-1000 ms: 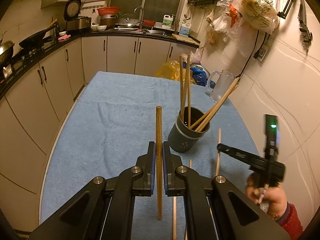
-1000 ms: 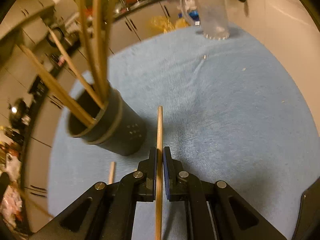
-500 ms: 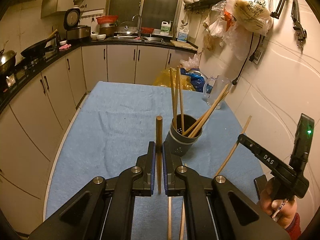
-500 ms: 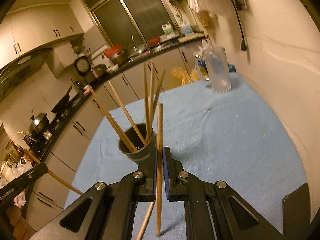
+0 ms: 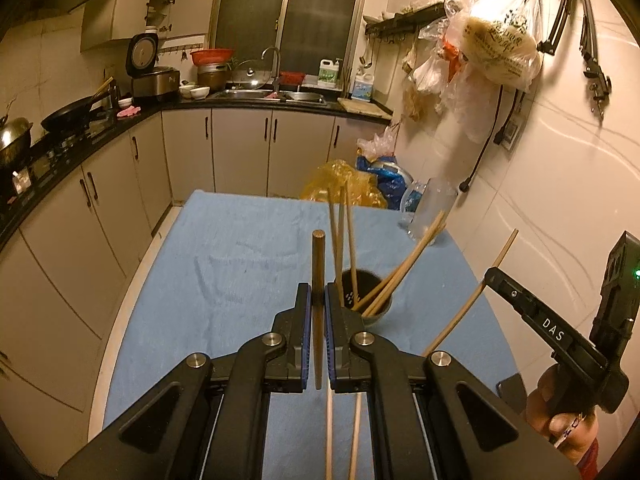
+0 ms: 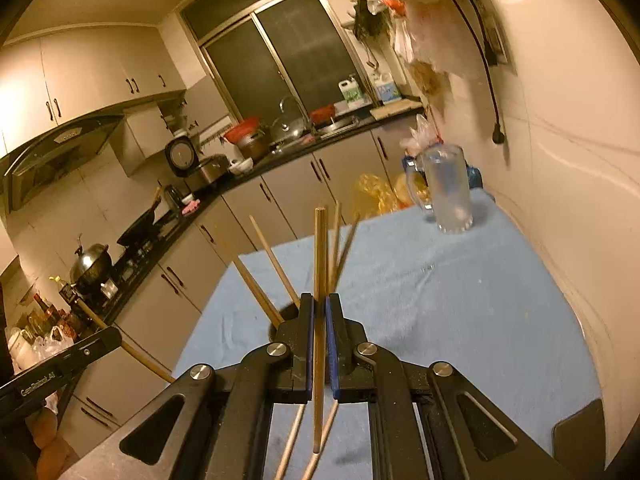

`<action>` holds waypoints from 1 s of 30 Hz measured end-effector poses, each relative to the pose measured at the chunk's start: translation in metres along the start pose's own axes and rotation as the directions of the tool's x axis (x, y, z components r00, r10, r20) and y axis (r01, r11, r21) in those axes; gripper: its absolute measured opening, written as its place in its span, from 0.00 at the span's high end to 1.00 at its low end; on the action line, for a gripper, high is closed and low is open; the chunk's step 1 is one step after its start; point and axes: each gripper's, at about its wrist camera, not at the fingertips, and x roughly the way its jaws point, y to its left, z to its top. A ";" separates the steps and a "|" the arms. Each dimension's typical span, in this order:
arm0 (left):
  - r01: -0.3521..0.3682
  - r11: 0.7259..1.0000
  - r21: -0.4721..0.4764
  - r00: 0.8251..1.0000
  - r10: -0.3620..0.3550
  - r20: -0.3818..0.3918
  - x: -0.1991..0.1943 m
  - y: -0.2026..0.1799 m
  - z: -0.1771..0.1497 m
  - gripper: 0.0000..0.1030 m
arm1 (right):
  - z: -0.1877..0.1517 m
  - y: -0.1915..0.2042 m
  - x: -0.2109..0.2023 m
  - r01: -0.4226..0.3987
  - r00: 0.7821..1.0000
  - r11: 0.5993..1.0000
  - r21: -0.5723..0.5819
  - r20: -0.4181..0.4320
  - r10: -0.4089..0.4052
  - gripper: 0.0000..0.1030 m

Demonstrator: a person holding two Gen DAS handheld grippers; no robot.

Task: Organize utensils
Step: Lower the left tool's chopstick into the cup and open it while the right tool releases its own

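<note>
Hovering higher than a second ago: left gripper point(image 5: 317, 304) and right gripper point(image 6: 319, 312) each clamp one chopstick near the holder point(image 5: 366, 300); insertion seems next.

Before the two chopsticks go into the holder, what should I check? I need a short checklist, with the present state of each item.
1. Left hand-held gripper shut on its dark brown wooden chopstick: ok.
2. Right hand-held gripper shut on its light wooden chopstick: ok.
3. Dark grey round utensil holder upright on the blue table cloth: ok.
4. Free space inside the holder: cannot tell; several chopsticks already lean in it.
5. Both held chopsticks stand roughly upright, lifted off the cloth: ok.
6. Two loose chopsticks lie on the cloth below the grippers, not yet collected: not ok.
</note>
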 end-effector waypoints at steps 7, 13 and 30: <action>0.015 1.000 0.002 0.998 -0.015 0.057 -0.009 -0.008 0.042 0.94 | 0.034 0.009 -0.005 -0.014 0.998 1.000 0.005 0.058 0.014 0.94; 0.032 0.999 0.000 0.994 -0.032 0.101 -0.006 -0.019 0.078 0.94 | 0.064 0.015 -0.002 -0.009 0.993 1.000 0.011 0.120 0.007 0.94; 0.057 0.998 -0.014 0.998 -0.058 -0.032 0.095 -0.023 0.065 0.94 | 0.050 0.012 0.079 0.046 0.998 0.998 -0.036 0.035 -0.044 0.94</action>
